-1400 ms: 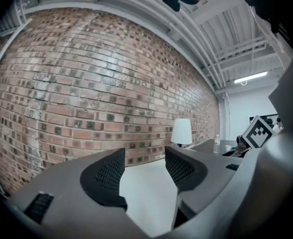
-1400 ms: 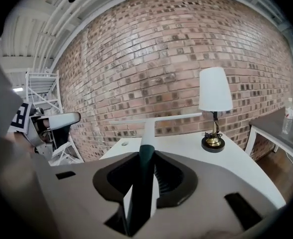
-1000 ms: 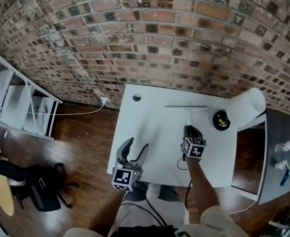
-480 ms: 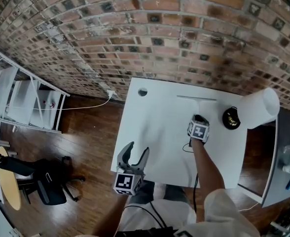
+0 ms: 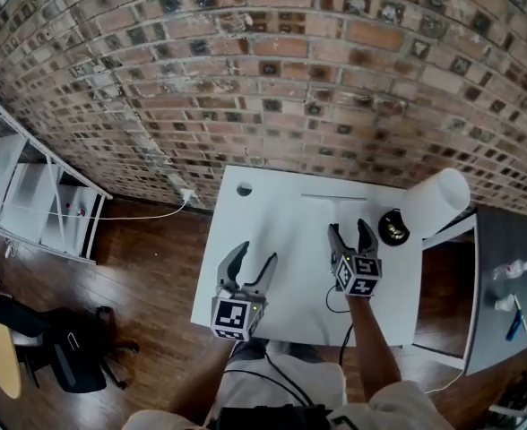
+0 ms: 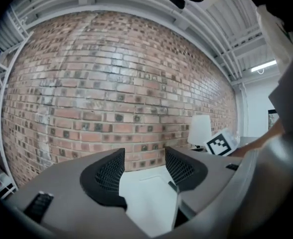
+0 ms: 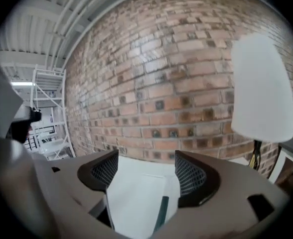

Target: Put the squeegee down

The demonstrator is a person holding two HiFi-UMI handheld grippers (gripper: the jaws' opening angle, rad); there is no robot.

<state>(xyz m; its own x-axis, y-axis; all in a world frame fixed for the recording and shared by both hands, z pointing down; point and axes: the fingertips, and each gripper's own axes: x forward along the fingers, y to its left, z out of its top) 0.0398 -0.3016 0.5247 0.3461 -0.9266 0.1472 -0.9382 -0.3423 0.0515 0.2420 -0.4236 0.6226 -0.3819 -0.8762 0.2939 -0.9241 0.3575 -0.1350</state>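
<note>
Looking down in the head view, the squeegee (image 5: 335, 196) lies flat on the white table (image 5: 272, 222), with its long blade close to the brick wall (image 5: 290, 79). The right gripper (image 5: 350, 231) hangs just over the handle end. Its jaws are opening, and they pinch nothing. The left gripper (image 5: 254, 256) is off to the side, wide open and empty.

In the left gripper view, the two jaws stand apart with only bare table between them.

In the right gripper view, the dark handle (image 7: 161, 210) shows low down between the jaws, but the pads do not touch it. So I think the squeegee is already set down.

Some things could go wrong from here. If the hand pulls away too low, a jaw could catch the handle and drag or flip the squeegee. A big swing to the right could bump the lamp (image 5: 436, 201) that stands near.
</note>
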